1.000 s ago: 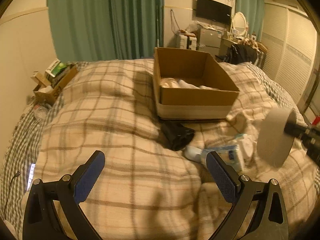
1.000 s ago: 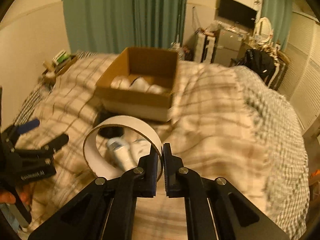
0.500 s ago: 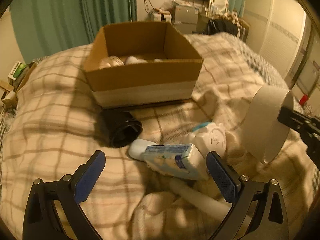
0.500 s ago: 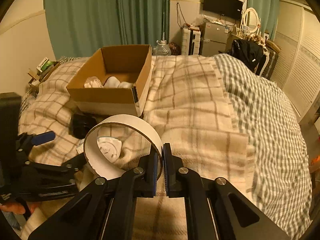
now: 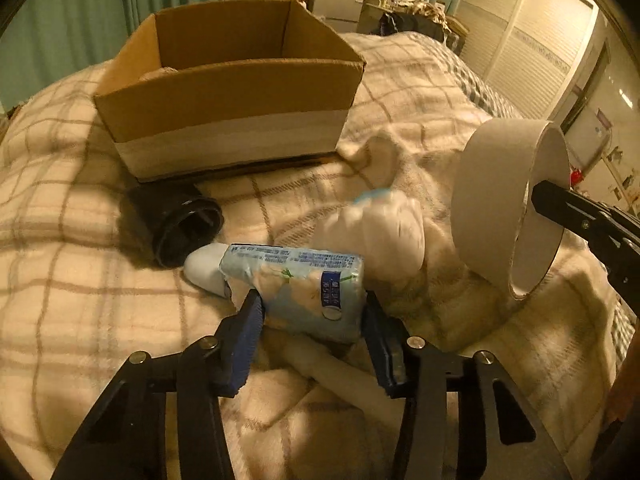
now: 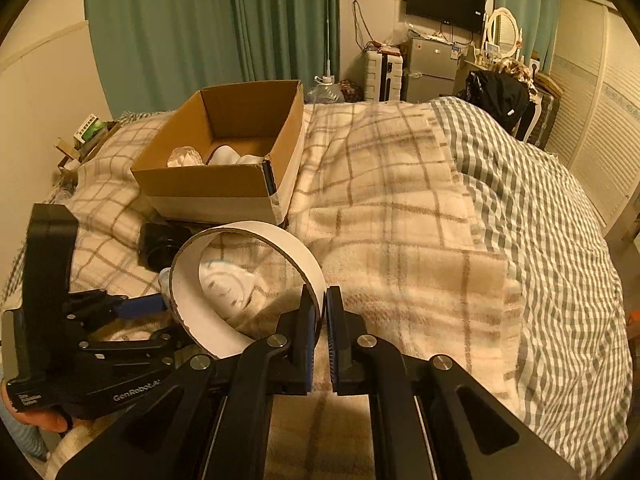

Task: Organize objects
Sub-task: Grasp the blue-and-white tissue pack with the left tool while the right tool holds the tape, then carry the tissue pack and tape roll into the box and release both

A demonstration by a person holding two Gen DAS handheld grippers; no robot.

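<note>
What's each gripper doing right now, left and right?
Left gripper: closing around the blue tissue pack on the blanket; firm contact cannot be told.
Right gripper: shut on the white cardboard ring, held up.

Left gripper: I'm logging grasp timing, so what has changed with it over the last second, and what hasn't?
The left gripper moved forward and down to the tissue pack; its jaws narrowed and now flank it. The right gripper stays clamped on the cardboard ring. The cardboard box hasn't moved.

green curtains (image 6: 224,32) | wall TV (image 6: 445,2) | plaid blanket (image 6: 400,208) | warm dim light
</note>
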